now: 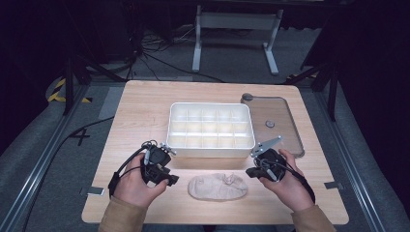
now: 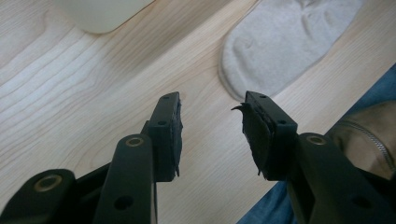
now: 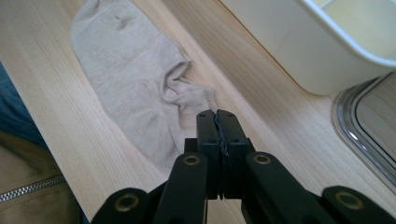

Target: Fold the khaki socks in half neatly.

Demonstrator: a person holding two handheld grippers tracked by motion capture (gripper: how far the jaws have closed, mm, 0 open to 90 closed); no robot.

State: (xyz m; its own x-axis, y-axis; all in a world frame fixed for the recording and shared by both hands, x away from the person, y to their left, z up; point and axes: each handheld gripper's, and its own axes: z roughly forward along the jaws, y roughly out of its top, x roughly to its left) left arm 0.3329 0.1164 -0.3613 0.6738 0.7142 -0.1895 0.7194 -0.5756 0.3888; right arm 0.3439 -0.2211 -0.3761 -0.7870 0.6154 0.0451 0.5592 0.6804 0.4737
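Observation:
A beige sock [image 1: 217,187] lies flat on the wooden table near the front edge, between my two hands. My left gripper [image 1: 167,181] hovers just left of it, its jaws wide apart with nothing between them; in the left gripper view [image 2: 211,122] the sock [image 2: 285,42] lies ahead of the tips. My right gripper [image 1: 251,171] sits at the sock's right end, jaws pressed together and empty. In the right gripper view [image 3: 217,116] the shut tips hang over the sock's [image 3: 135,79] open cuff end.
A white divided organiser box [image 1: 211,129] stands just behind the sock, its compartments empty. Its clear lid [image 1: 273,121] lies flat to the right of it. A metal frame stands on the floor beyond the table.

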